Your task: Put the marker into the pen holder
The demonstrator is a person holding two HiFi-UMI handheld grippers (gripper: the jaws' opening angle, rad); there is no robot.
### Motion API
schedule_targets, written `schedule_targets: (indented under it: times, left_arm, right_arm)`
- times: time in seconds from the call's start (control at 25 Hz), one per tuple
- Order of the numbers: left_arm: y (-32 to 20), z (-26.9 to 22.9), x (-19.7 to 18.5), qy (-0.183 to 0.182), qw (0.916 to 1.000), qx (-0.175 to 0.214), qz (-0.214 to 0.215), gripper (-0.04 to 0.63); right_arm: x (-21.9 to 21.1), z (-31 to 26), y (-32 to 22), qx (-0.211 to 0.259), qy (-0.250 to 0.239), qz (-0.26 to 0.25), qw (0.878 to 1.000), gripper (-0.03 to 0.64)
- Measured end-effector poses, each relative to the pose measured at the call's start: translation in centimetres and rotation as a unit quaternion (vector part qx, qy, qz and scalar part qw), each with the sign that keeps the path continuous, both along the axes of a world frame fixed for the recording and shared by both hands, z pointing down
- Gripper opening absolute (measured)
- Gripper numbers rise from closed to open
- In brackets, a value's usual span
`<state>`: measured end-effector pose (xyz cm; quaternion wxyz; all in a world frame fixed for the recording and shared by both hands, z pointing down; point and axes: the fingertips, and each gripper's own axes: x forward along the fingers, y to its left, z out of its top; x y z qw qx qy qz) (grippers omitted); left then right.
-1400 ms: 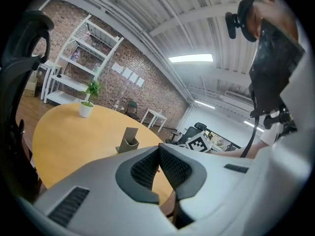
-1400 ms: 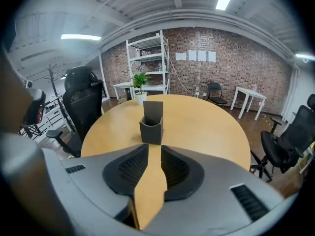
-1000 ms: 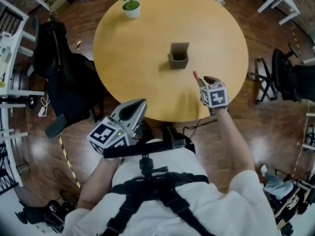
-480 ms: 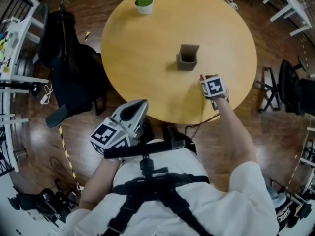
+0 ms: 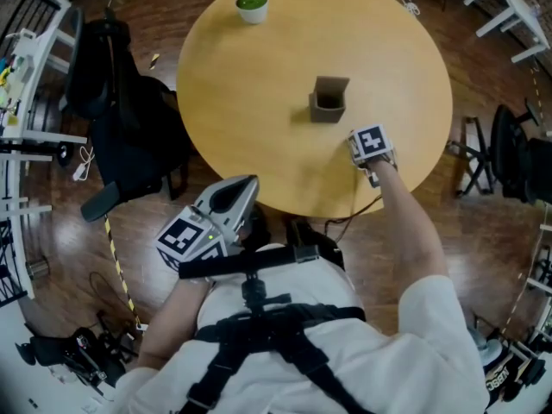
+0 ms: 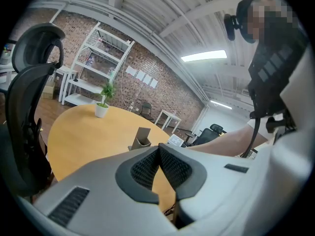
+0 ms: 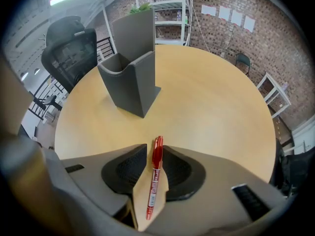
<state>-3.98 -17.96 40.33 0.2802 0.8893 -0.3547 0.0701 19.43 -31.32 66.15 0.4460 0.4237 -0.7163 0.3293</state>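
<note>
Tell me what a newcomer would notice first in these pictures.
The red marker stands out, clamped in the right gripper above the round yellow table. The grey pen holder stands just ahead of it. The left gripper hangs shut, off the table's near edge.

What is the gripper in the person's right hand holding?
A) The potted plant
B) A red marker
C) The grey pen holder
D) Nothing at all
B: the right gripper view shows the right gripper with its jaws shut on a red marker, while the grey pen holder stands apart from it, farther out on the table.
</note>
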Motion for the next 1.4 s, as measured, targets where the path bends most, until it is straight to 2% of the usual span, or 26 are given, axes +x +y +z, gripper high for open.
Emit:
schedule_targets:
  times: [0.24,0.28,0.4,0.48,0.6,0.72,0.88,1.04,1.4]
  left_arm:
    - [0.3,0.1,-0.3,-0.005,1.0000,-0.004,-0.007,-0.005]
    - [0.2,0.2,-0.3,-0.005,0.9999,-0.005,-0.009,-0.005]
    - [0.1,0.0,-0.4,-0.005,0.9999,-0.004,-0.008,-0.005]
    - [0.1,0.0,-0.4,-0.004,1.0000,-0.004,-0.006,-0.005]
    - [0.0,0.2,-0.2,-0.001,1.0000,-0.004,0.000,-0.005]
    - [-0.2,0.1,0.4,0.001,0.9999,-0.005,0.011,-0.005]
    - [-0.6,0.0,1.3,0.003,0.9996,-0.002,0.026,-0.005]
    - [-0.9,-0.1,1.8,0.009,0.9993,0.001,0.035,-0.005]
    - [-0.9,-0.4,1.7,0.006,0.9995,0.001,0.031,-0.005]
  right_arm:
    - [1.2,0.9,0.2,-0.024,0.013,-0.003,1.000,0.105]
    - [1.6,1.0,0.3,-0.027,0.023,-0.001,0.999,0.079]
    - [1.8,0.6,0.7,-0.026,0.024,0.005,0.999,0.069]
    - [1.2,-0.2,0.9,-0.013,0.007,0.008,1.000,0.067]
    - [2.8,-1.8,0.5,0.030,0.025,0.036,0.999,0.067]
    - [3.3,-4.1,0.2,0.077,-0.013,0.081,0.994,0.069]
    - [3.4,-7.6,0.1,0.138,-0.065,0.130,0.980,0.069]
    - [2.5,-11.9,0.1,0.208,-0.121,0.157,0.958,0.069]
    - [-1.9,-21.1,-4.1,0.318,-0.220,0.136,0.912,0.069]
